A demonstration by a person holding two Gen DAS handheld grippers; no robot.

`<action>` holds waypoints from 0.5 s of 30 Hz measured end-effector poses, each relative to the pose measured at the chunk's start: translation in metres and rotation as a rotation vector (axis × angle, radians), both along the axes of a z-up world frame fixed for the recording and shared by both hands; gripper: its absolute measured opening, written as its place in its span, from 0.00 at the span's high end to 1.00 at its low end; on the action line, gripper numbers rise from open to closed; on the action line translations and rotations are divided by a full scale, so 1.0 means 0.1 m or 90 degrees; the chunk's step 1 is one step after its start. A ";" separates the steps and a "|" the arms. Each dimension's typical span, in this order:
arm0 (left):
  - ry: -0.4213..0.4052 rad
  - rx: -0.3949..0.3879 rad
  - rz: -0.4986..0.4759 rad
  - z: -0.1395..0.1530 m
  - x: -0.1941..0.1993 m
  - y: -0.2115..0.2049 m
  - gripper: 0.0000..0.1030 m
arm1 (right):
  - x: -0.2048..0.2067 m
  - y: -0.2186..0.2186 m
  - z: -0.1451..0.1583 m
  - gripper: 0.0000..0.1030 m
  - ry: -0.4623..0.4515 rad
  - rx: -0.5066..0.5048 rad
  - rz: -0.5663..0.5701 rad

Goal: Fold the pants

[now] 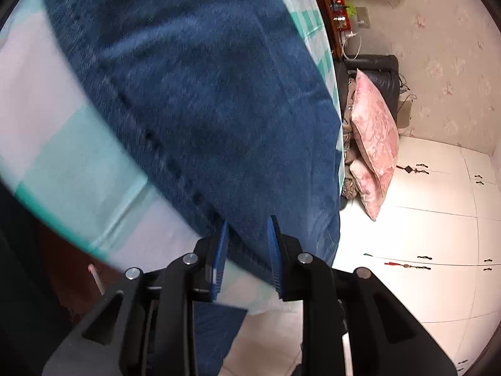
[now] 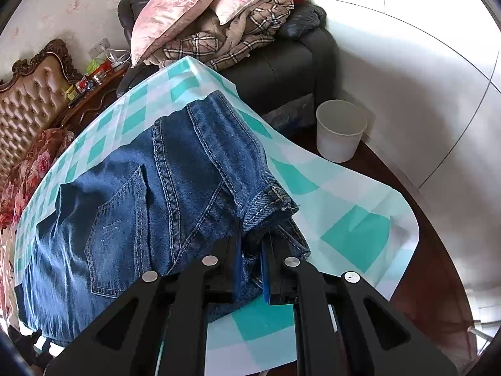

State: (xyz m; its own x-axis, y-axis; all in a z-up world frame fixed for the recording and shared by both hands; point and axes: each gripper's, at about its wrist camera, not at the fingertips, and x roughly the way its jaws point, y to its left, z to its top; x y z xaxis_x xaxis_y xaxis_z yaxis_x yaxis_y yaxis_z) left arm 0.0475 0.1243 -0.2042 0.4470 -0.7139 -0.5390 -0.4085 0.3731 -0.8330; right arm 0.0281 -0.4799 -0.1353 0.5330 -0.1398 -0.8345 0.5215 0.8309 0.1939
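Note:
Blue denim pants [image 2: 150, 194] lie folded lengthwise on a teal-and-white checked cloth [image 2: 353, 228], back pocket up. My right gripper [image 2: 252, 260] is shut on the pants' waistband end near the cloth's right part. In the left wrist view the pants [image 1: 200, 100] fill most of the frame, blurred. My left gripper [image 1: 247, 250] has its blue fingers [image 1: 220, 250] closed on a fold of the pants' edge, with denim between the jaws.
A white bucket [image 2: 339, 130] stands on the floor beyond the cloth. A dark armchair [image 2: 281, 65] holds pink pillows [image 2: 175, 6] and a plaid blanket. A tufted headboard [image 2: 28, 100] and cluttered side table are at left. White cabinet doors [image 1: 438, 213] are at right.

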 end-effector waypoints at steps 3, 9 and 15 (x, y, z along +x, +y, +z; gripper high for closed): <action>-0.007 0.006 0.008 0.07 0.02 0.02 0.99 | -0.02 0.00 0.05 0.91 -0.004 0.003 0.002; -0.053 0.038 0.006 0.49 -0.20 -0.01 0.99 | -0.21 0.00 0.43 0.92 -0.045 0.005 0.017; -0.001 0.045 -0.027 0.09 -0.17 -0.04 0.93 | 0.00 -0.05 -0.08 0.88 0.054 -0.023 0.004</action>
